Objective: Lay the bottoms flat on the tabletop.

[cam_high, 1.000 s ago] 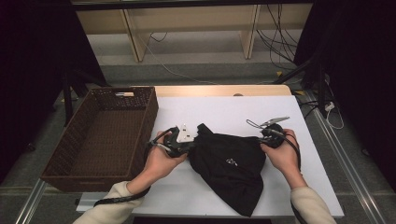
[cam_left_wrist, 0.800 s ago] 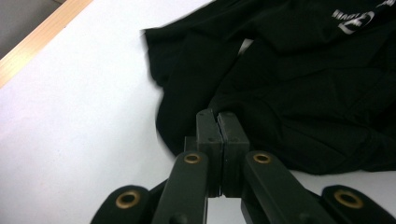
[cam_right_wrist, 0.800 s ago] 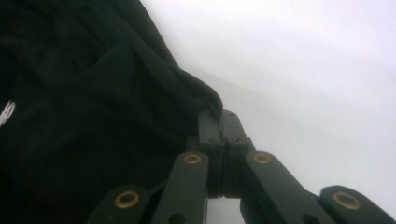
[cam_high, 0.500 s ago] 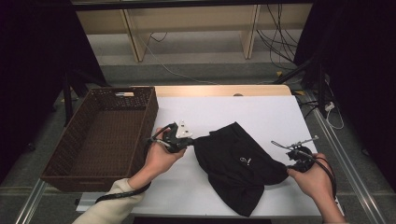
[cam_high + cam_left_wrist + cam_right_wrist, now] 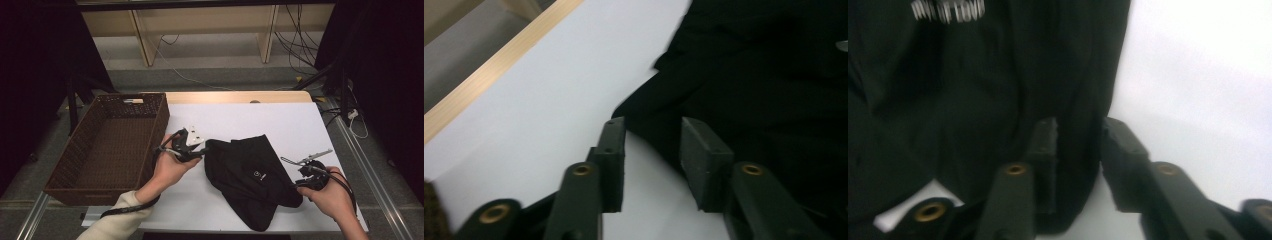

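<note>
Black cloth, a folded garment (image 5: pixel 252 182), lies on the white table (image 5: pixel 300 120), to the right of the brown wicker basket (image 5: pixel 107 145). The left gripper (image 5: pixel 200 151) sits at the garment's left corner, between basket and cloth; its jaws have just been opening, the cloth edge loose between them. The right gripper (image 5: pixel 298 186), at the garment's right corner, has likewise been opening, fabric slack in its gap.
</note>
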Demonstrator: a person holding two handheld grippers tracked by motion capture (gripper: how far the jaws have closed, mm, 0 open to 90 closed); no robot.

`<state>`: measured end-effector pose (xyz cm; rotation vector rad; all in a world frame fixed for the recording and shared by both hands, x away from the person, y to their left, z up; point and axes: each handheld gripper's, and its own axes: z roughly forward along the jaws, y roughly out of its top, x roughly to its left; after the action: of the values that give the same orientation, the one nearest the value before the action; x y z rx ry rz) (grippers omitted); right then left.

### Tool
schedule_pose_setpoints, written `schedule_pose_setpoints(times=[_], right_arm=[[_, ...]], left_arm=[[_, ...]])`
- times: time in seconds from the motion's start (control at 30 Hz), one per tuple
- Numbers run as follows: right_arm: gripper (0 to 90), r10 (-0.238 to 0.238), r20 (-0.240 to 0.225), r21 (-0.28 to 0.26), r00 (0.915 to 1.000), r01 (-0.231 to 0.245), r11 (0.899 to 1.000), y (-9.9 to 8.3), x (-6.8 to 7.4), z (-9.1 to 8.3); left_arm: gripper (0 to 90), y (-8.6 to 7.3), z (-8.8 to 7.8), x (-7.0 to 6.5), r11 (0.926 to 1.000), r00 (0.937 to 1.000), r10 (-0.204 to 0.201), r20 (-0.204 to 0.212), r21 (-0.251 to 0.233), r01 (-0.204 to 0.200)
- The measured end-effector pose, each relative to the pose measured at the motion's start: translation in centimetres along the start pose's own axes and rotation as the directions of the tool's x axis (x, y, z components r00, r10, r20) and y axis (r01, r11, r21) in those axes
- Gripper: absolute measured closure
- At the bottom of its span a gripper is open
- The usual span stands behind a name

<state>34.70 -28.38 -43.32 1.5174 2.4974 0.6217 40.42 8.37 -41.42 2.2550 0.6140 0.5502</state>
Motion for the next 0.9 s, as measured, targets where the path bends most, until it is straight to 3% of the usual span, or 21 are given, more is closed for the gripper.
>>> schedule_pose_setpoints(times=[0.03, 0.07, 0.1, 0.17, 0.27, 0.3, 0.37, 0.4, 0.5, 0.7, 0.8, 0.9], right_arm=[[56.9, -0.017, 0.0, -0.036, 0.9999, 0.017, 0.999, 0.1, -0.1, 0.1], [54.2, -0.037, 0.0, -0.06, 0.9993, 0.037, 0.997, 0.2, -0.2, 0.2], [51.7, -0.048, -0.002, -0.074, 0.9988, 0.048, 0.996, 0.3, -0.3, 0.4], [46.8, -0.054, -0.014, -0.092, 0.9984, 0.053, 0.994, 0.4, -0.4, 1.0], [44.9, -0.067, -0.038, -0.099, 0.997, 0.063, 0.993, 0.6, -0.6, 1.9], [44.9, -0.08, -0.036, -0.098, 0.9961, 0.076, 0.992, 0.7, -0.6, 2.1], [45.5, -0.098, -0.037, -0.094, 0.9945, 0.094, 0.991, 0.9, -0.5, 2.6], [46.2, -0.1, -0.04, -0.095, 0.9941, 0.096, 0.991, 1.0, -0.5, 2.8], [50.5, -0.115, -0.048, -0.083, 0.9923, 0.11, 0.99, 1.4, -0.4, 3.3], [70.6, -0.085, -0.066, -0.059, 0.9942, 0.081, 0.995, 2.2, -0.1, 4.0], [78.7, -0.08, -0.064, -0.038, 0.9947, 0.078, 0.996, 2.5, 0.0, 4.3], [85.3, -0.07, -0.064, -0.029, 0.9954, 0.069, 0.997, 2.6, 0.0, 4.2]], left_arm=[[56.5, 0.3, -0.1, -1.0, 0.9999, 0.9984, 0.012, 0.055, -0.003, -0.012], [54.8, 0.5, -0.1, -2.1, 0.9998, 0.9928, 0.02, 0.119, -0.006, -0.019], [53.4, 0.7, -0.1, -3.4, 0.9995, 0.9827, 0.032, 0.182, 0.001, -0.032], [51.0, 1.1, 0.3, -5.8, 0.9987, 0.9512, 0.047, 0.305, 0.007, -0.051], [46.1, 1.3, 1.3, -9.1, 0.9958, 0.8954, 0.053, 0.442, 0.044, -0.081], [44.6, 1.2, 1.8, -10.0, 0.9943, 0.8836, 0.058, 0.465, 0.053, -0.093], [42.5, 0.9, 2.7, -11.5, 0.9903, 0.8737, 0.066, 0.482, 0.075, -0.117], [41.2, 0.7, 3.1, -12.1, 0.9886, 0.8707, 0.07, 0.487, 0.083, -0.126], [39.3, 0.3, 4.1, -13.3, 0.9816, 0.8737, 0.095, 0.477, 0.101, -0.162], [43.0, 0.2, 5.3, -14.5, 0.9774, 0.8915, 0.118, 0.438, 0.108, -0.182], [56.5, 0.2, 5.7, -14.8, 0.9801, 0.9055, 0.115, 0.408, 0.101, -0.171], [79.9, 0.3, 5.7, -14.5, 0.9762, 0.9112, 0.147, 0.385, 0.092, -0.197]])
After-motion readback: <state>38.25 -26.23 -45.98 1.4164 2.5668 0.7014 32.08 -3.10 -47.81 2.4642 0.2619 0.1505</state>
